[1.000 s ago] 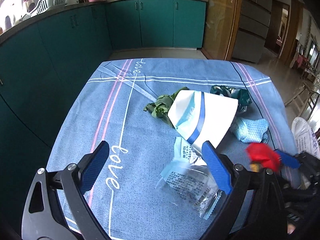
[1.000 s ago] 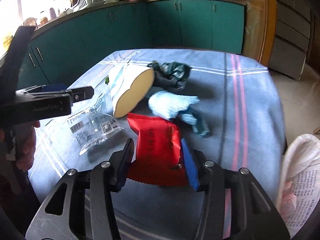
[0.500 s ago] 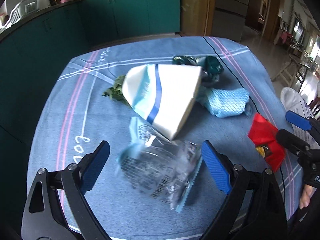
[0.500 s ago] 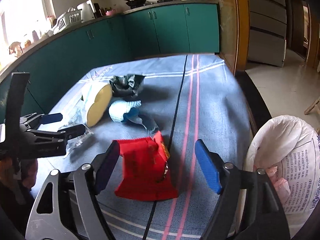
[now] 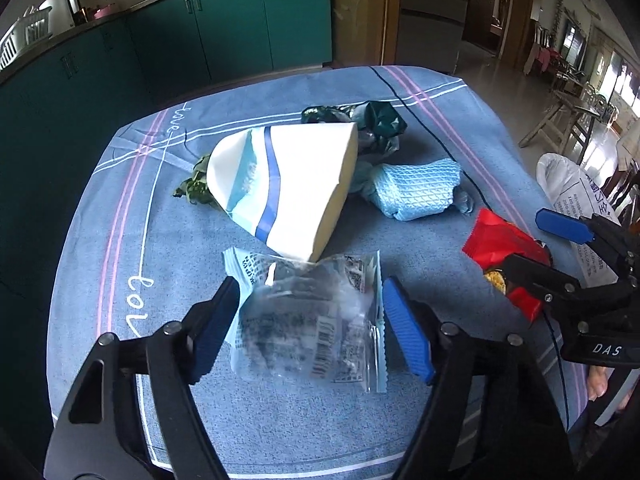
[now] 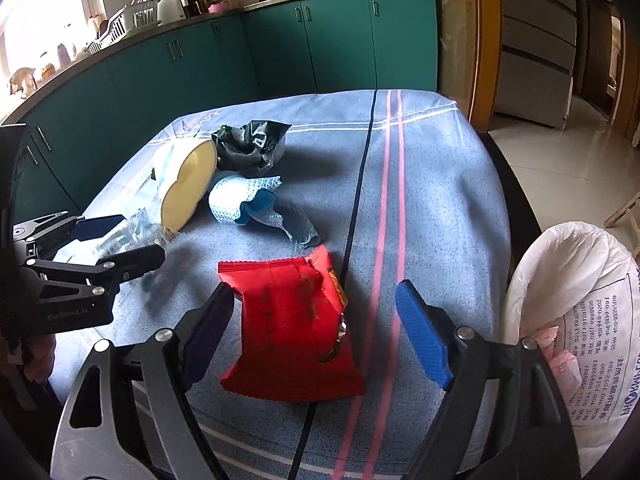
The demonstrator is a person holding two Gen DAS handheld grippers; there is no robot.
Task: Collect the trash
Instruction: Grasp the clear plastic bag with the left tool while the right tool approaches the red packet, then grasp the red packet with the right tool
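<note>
On blue tablecloth (image 5: 120, 208), kitchen table: trash spread out, none visibly gripped. Left gripper (image 5: 308, 320) spread wide, straddling clear plastic wrapper (image 5: 308, 320) that lies flat on cloth; pads either side, not yet pinching. Right gripper (image 6: 316, 336) likewise gaping around red snack wrapper (image 6: 292, 332); whether wrapper touches left pad cannot be told; right pad well clear.

Farther back, untouched: white paper cup (image 5: 288, 184) on its side, tip just over clear wrapper; light blue cloth wad (image 5: 416, 188) beside cup; dark green foil bag (image 5: 372, 120) behind; leafy green scrap (image 5: 196, 188) at cup's far side.

White sack (image 6: 568, 300) stands off table's right edge, mouth up, something pink inside, so perhaps a piece or two already in.

Judgement: early going. Six pieces on table, two lined up for pickup, neither secured. Left to do: close on both wrappers, carry to sack, then cup, cloth, foil bag, leaf scrap.
</note>
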